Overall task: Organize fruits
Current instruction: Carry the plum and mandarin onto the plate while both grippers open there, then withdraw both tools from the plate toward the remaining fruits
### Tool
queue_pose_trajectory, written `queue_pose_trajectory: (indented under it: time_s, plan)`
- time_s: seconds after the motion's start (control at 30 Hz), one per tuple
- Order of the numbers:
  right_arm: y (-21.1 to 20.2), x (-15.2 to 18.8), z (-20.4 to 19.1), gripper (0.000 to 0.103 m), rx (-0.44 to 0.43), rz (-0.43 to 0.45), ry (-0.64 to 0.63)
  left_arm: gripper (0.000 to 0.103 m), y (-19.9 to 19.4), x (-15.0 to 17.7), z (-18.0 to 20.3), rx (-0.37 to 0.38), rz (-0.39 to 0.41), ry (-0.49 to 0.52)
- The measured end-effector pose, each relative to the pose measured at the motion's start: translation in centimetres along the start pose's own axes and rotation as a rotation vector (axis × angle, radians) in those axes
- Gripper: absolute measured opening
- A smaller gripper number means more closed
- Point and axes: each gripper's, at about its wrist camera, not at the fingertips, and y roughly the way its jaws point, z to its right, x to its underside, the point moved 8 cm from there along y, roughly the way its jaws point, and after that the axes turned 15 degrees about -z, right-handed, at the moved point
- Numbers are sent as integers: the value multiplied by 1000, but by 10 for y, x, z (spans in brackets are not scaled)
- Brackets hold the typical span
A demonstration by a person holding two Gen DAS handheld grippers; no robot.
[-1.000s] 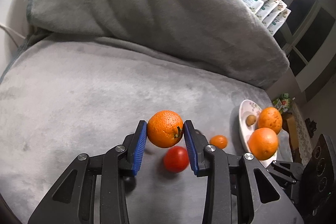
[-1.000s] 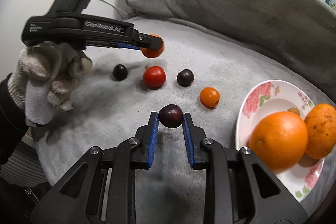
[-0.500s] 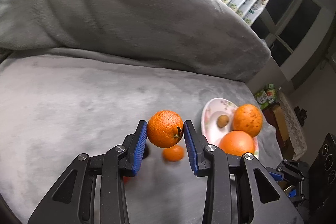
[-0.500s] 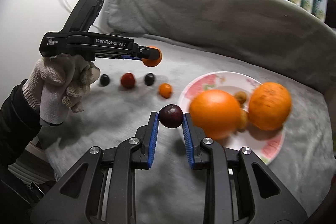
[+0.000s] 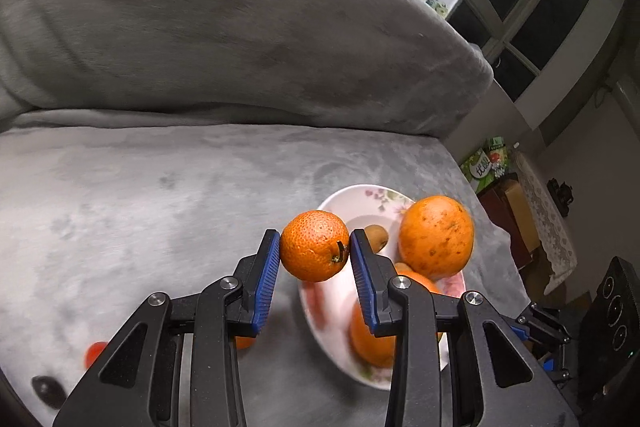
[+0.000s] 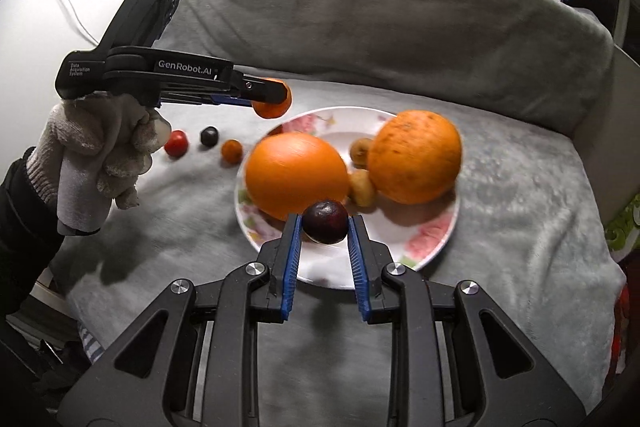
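My left gripper (image 5: 314, 251) is shut on a small mandarin (image 5: 314, 251), held above the near-left rim of the floral plate (image 5: 352, 199). In the right wrist view that left gripper (image 6: 276, 97) hangs over the plate's (image 6: 432, 239) far-left edge with the mandarin (image 6: 272, 109) in it. My right gripper (image 6: 324, 223) is shut on a dark plum (image 6: 325, 222) over the plate's front. On the plate lie two big oranges (image 6: 296, 173) (image 6: 414, 155) and two small brown fruits (image 6: 362, 187).
On the grey blanket (image 6: 520, 195) left of the plate lie a red tomato (image 6: 176, 143), a dark plum (image 6: 209, 135) and a small orange fruit (image 6: 232, 150). A gloved hand (image 6: 96, 147) holds the left gripper. A big grey cushion (image 6: 380, 27) rises behind.
Both grippers moved right from the loose fruits to over the plate, each keeping its fruit. The plate and oranges now fill the middle of both views.
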Motion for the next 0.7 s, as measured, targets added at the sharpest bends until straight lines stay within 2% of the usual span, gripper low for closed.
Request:
queue_pose_trajectory:
  time_s: [0.53,0.57,0.63,0.7]
  plan:
    - [11,2,18,25,8,-11,26,34,20,-6,13,3,-44,18]
    - [11,2,18,29,11,-11,24,35,20,-6,13,4,-45,18]
    - [9,1,17,57,20,-4,22,38,20,-6,13,4,-44,17]
    - [6,0,17,61,27,15,20,47,18,-8,15,10,-35,21]
